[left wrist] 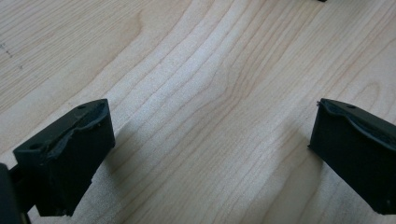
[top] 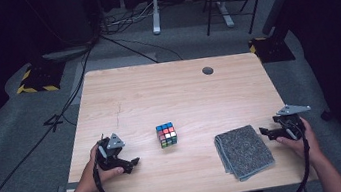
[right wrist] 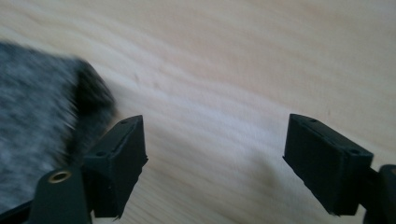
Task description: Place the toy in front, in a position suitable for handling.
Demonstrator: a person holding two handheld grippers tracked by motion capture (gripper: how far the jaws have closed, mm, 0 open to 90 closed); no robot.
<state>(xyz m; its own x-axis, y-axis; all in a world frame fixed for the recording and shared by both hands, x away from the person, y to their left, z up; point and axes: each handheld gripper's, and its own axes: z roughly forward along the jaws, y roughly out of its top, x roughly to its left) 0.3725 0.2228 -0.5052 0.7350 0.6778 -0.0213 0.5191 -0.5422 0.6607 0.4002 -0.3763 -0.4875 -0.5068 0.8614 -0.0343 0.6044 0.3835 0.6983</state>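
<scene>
A scrambled colour cube (top: 166, 134) sits near the middle of the light wooden table (top: 168, 91). A folded grey cloth (top: 243, 152) lies at the front right. My left gripper (top: 132, 163) rests at the front left, held by a hand, its tips toward the cube but well short of it. In the left gripper view its jaws stand wide apart over bare wood, so the left gripper (left wrist: 212, 149) is open. My right gripper (top: 266, 133) sits just right of the cloth. It is open as well (right wrist: 215, 158), with the cloth's edge (right wrist: 37, 135) beside its left jaw, not between the jaws.
A dark round cable hole (top: 208, 70) lies near the table's far edge. Beyond the table are cables on the grey floor, a desk leg (top: 154, 7) and a chair (top: 228, 2). Bare wood stretches between cube and far edge.
</scene>
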